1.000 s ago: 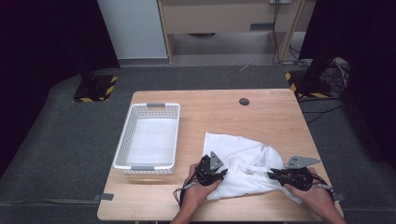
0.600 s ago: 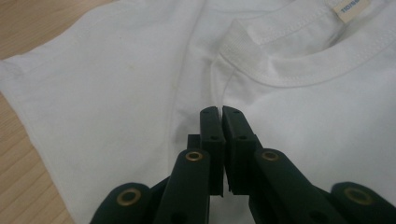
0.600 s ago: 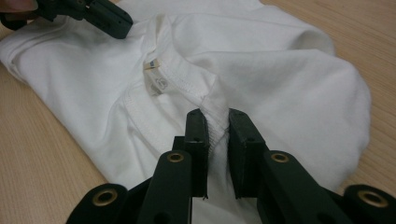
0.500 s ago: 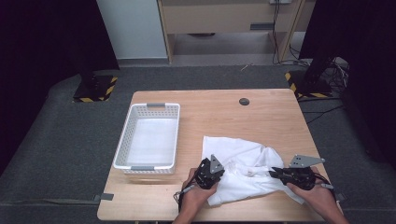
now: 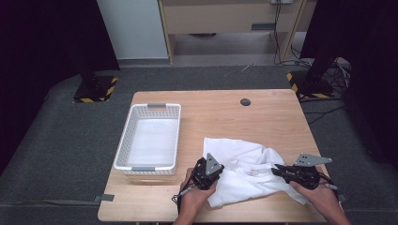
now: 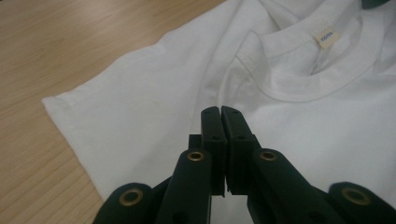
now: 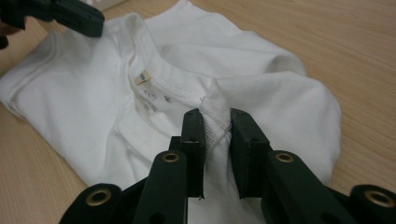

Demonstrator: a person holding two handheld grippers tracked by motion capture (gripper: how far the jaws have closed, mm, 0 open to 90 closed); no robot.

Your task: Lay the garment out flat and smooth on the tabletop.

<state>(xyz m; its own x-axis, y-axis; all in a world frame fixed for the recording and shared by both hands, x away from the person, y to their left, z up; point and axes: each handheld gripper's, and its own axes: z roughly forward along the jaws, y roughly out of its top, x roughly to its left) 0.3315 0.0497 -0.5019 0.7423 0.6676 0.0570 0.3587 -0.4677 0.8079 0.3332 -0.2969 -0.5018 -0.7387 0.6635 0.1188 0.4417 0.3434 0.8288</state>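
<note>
**On the near edge of the table: both my grippers at the white T-shirt**

From above, the white T-shirt (image 5: 244, 171) lies crumpled on the near right part of the wooden table (image 5: 263, 119), with the white basket (image 5: 149, 136) standing apart to its left. My left gripper (image 5: 217, 172) rests at the shirt's left edge, and my right gripper (image 5: 276, 171) comes in at its right side.

Along my left gripper (image 6: 220, 112), the jaws have just closed and now meet tip to tip over the cloth beside the collar (image 6: 299, 77). I cannot tell whether any fabric is pinched between them. A small label (image 6: 326, 38) sits inside the neckline.

Along my right gripper (image 7: 216, 122), the jaws have just eased slightly apart, yet a ribbed fold of the collar (image 7: 212, 107) stands bunched between them, clamped. My left gripper (image 7: 70, 16) shows at the shirt's far corner.
</note>
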